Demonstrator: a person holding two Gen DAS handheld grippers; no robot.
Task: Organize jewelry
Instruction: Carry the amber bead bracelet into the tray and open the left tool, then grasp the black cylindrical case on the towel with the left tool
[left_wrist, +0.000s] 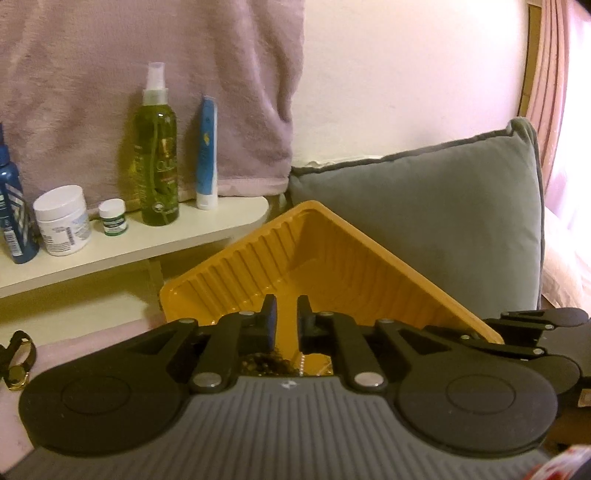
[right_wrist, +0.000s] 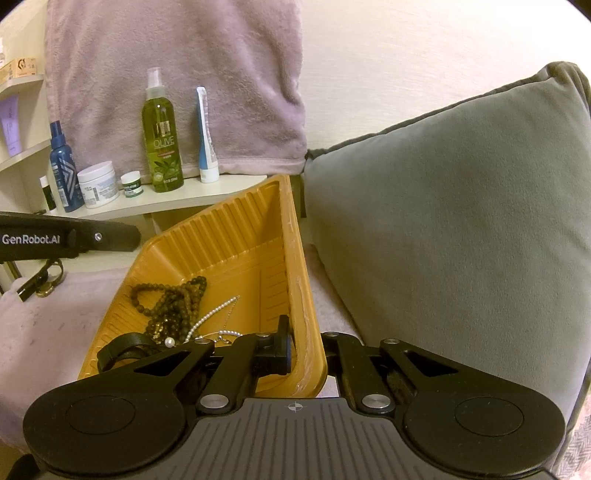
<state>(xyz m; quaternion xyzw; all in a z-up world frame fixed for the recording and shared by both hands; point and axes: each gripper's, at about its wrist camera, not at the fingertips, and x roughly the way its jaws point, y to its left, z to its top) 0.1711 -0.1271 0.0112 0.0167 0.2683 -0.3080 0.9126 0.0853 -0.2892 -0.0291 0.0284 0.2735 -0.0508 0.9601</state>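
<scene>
Your right gripper (right_wrist: 301, 345) is clamped on the right wall of the orange tray (right_wrist: 229, 236), at six o'clock in its view. Your left gripper (left_wrist: 286, 319) hangs over the tray with a narrow gap between its fingers and nothing in them. Dark beads (right_wrist: 173, 299) and a pearl strand (right_wrist: 212, 315) lie inside; a watch (left_wrist: 18, 360) sits outside at nine o'clock.

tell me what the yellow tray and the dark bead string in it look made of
Yellow tray: thin moulded plastic by the look, semi-gloss, with ribbed pressed walls and a thin rolled rim.
Dark bead string: round brown-black beads with a dull sheen, perhaps wood or stone; the pictures leave that open.
</scene>
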